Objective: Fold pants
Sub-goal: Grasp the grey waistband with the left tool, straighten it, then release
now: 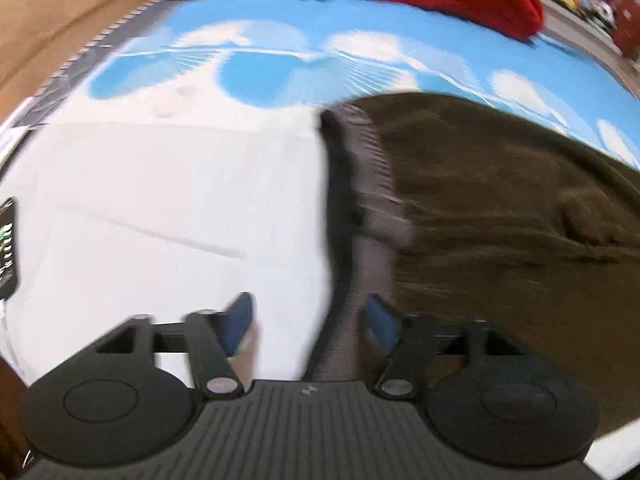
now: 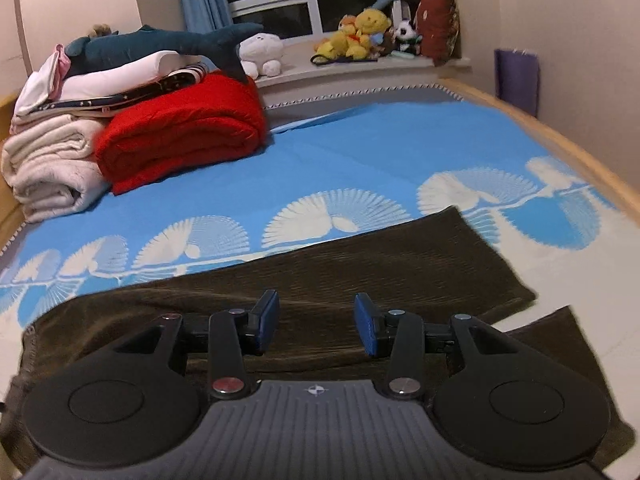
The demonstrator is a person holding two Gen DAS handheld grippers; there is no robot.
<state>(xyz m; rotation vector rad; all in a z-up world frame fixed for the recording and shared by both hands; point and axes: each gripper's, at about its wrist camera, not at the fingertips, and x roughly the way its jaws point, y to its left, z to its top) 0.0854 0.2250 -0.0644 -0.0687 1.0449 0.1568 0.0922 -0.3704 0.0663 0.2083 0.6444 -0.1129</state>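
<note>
Dark brown corduroy pants (image 2: 360, 268) lie flat on the bed, legs stretching to the right in the right wrist view. In the left wrist view the pants (image 1: 500, 208) fill the right side, with the grey-lined waistband (image 1: 360, 184) running down the middle. My left gripper (image 1: 308, 324) is open, its jaws either side of the waistband edge, just above it. My right gripper (image 2: 316, 320) is open and empty, low over the upper part of the pants. The left wrist view is motion-blurred.
The bed has a blue and white sheet (image 2: 360, 152). A red folded blanket (image 2: 180, 128) and a stack of pale bedding (image 2: 48, 160) with a plush shark (image 2: 168, 44) sit at the far left. Plush toys (image 2: 360, 32) line the windowsill. A phone (image 1: 8, 240) lies at the left edge.
</note>
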